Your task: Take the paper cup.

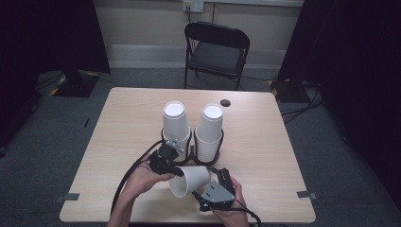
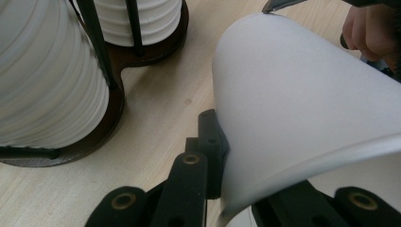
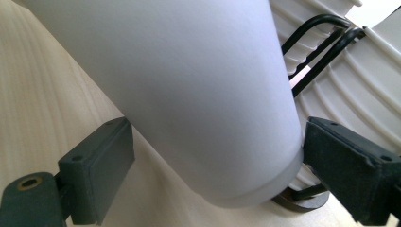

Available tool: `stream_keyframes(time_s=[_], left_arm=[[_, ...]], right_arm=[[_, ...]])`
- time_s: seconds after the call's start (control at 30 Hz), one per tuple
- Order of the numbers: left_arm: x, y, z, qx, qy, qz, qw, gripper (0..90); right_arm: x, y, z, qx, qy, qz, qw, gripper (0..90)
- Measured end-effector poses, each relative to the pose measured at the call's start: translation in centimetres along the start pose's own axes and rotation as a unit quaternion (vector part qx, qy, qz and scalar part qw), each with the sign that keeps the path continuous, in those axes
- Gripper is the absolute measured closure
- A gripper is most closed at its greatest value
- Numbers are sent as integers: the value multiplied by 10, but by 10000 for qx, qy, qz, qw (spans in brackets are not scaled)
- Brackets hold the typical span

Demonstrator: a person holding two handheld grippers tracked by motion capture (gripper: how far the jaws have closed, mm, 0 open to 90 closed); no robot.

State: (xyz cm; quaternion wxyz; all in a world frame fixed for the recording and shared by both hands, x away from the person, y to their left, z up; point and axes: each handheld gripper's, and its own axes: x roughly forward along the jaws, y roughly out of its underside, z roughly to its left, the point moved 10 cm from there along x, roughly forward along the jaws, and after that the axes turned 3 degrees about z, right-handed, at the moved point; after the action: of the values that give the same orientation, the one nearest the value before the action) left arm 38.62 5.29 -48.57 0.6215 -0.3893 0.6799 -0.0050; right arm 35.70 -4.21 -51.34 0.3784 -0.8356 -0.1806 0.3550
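White cup [image 1: 189,180] lies on its side just above the surface [image 1: 265,142], near the middle of the near edge, mouth toward the near-left. Left hand-held gripper [image 1: 174,169] is clamped on the cup's rim, one jaw inside the mouth, one outside. Right hand-held gripper [image 1: 211,176] sits at the cup's closed end, jaws spread either side of it with gaps showing, not gripping. Looks like a handover or a two-handed reorient; to do it well, close the right jaws gently on the base end before the left lets go, squeeze lightly so the thin wall doesn't buckle, keep the cup off the rack. Just behind, mid-surface, a dark wire cup holder [image 1: 191,150] carries two stacks of inverted white cups: left stack [image 1: 175,122], right stack [image 1: 209,132].
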Motion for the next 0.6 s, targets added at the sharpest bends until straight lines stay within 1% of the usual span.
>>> stream_keyframes(time_s=[0.07, 0.13, 0.17, 0.2, 0.23, 0.27, 0.33, 0.4, 0.43, 0.47, 0.5, 0.57, 0.6], left_arm=[[1, 0, -1, 42, 41, 86, 9999, 861], [4, -2, -4, 95, 93, 137, 9998, 861], [4, -3, -4, 78, 44, 146, 9999, 861], [4, -3, -3, 81, 19, 145, 9999, 861], [5, -3, -3, 42, 28, 138, 9999, 861], [5, -3, -2, 45, 40, 149, 9999, 861], [4, -3, -3, 38, 92, 131, 9999, 861], [5, -3, -3, 44, 142, 113, 9998, 860], [6, -4, -5, 6, 189, 107, 9998, 861], [8, -4, -6, 58, 227, 147, 9996, 861], [10, -4, -7, 98, 223, 174, 9996, 860], [13, -5, -9, 99, 200, 200, 9996, 861], [14, -6, -9, 70, 186, 182, 9996, 861]], right_arm=[[2, 0, 1, -91, 54, 62, 9999, 97], [5, -2, 4, -153, -24, 119, 9998, 98], [8, -4, 5, -149, -14, 109, 9998, 95], [10, -5, 5, -156, 49, 158, 9997, 95], [12, -4, 5, -177, 124, 207, 9996, 96], [14, -5, 4, -174, 177, 227, 9994, 96], [14, -6, 5, -219, 213, 234, 9993, 96], [14, -8, 5, -298, 242, 205, 9991, 96], [14, -9, 6, -371, 275, 176, 9988, 99], [14, -11, 7, -432, 270, 140, 9986, 100], [14, -14, 10, -472, 254, 112, 9985, 99], [16, -19, 15, -641, 220, 88, 9977, 107], [17, -22, 18, -679, 178, 37, 9975, 124]])
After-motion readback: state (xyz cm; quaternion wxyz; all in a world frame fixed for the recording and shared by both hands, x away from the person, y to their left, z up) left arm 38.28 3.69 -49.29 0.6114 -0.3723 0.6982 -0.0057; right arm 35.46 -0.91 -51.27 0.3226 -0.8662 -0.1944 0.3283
